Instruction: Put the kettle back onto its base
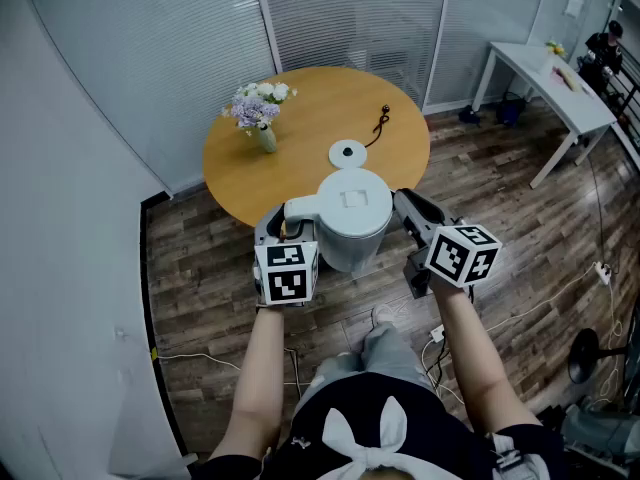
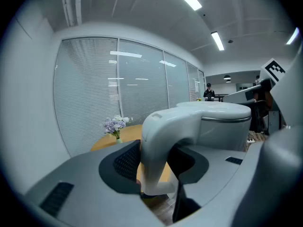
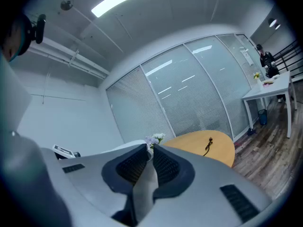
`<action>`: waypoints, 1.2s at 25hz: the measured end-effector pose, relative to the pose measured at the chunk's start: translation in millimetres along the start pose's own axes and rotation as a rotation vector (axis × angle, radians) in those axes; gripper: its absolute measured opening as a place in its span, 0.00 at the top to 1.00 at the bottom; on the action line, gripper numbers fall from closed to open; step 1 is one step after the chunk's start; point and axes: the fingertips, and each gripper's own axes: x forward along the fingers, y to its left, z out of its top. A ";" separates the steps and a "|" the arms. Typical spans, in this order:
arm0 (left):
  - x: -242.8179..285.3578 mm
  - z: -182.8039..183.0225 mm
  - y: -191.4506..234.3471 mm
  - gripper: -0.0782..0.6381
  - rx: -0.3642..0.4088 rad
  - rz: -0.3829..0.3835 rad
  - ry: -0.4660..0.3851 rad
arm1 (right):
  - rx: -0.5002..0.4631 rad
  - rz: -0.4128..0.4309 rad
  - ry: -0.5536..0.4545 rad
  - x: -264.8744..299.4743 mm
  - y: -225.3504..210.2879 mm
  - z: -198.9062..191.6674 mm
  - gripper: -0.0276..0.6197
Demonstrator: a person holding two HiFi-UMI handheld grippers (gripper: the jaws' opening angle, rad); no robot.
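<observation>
1. The left gripper (image 2: 157, 162) is closed on the kettle (image 1: 352, 213). The handle (image 2: 158, 136) is clamped between the 2 dark pads (image 2: 127, 161), which are kept wide apart by the handle's thickness.
2. The right gripper (image 3: 147, 161) is seen with its jaws drawn together to a thin slit, and nothing is held in it.
3. In the head view, the left gripper is found at 9 o'clock of the kettle, where the handle juts out.
4. The right gripper is found at 3 o'clock of the kettle, with its tip just beside the white body. Whether the 2 touch cannot be told.
5. The kettle is held upright with its lid down. It is seen over the near edge of the round table (image 1: 300, 163) and partly over the floor (image 1: 200, 288).
6. The base (image 1: 347, 152), a white disc, is laid on the table at 12 o'clock of the kettle. It is near the kettle but apart from it.
7. Flowers (image 1: 262, 103) in a small vase are set at 10 o'clock of the base, near the table's edge.
8. A black cable (image 1: 380, 125) is laid on the table at 1 o'clock of the base.
9. A white desk (image 1: 555, 78) is placed at 2 o'clock of the table, well apart from it, along the wall of blinds.
</observation>
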 end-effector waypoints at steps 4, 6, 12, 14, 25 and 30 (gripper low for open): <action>12.2 2.1 -7.6 0.64 -0.009 -0.002 0.015 | 0.014 -0.001 0.003 3.2 -14.0 4.9 0.88; 22.5 6.0 -8.7 0.64 -0.014 0.001 0.016 | 0.024 0.003 0.000 9.7 -22.5 9.8 0.88; 63.3 20.4 -14.2 0.64 -0.003 0.016 0.034 | 0.033 0.010 0.011 37.2 -58.2 25.9 0.88; 78.8 25.4 -15.9 0.64 0.002 0.019 0.040 | 0.033 0.013 0.014 47.3 -71.4 31.6 0.88; 156.3 55.1 -30.6 0.64 -0.011 0.063 0.058 | 0.042 0.060 0.038 97.4 -141.8 66.8 0.88; 180.5 66.8 -32.4 0.64 -0.029 0.094 0.060 | 0.036 0.103 0.054 119.1 -162.8 81.7 0.88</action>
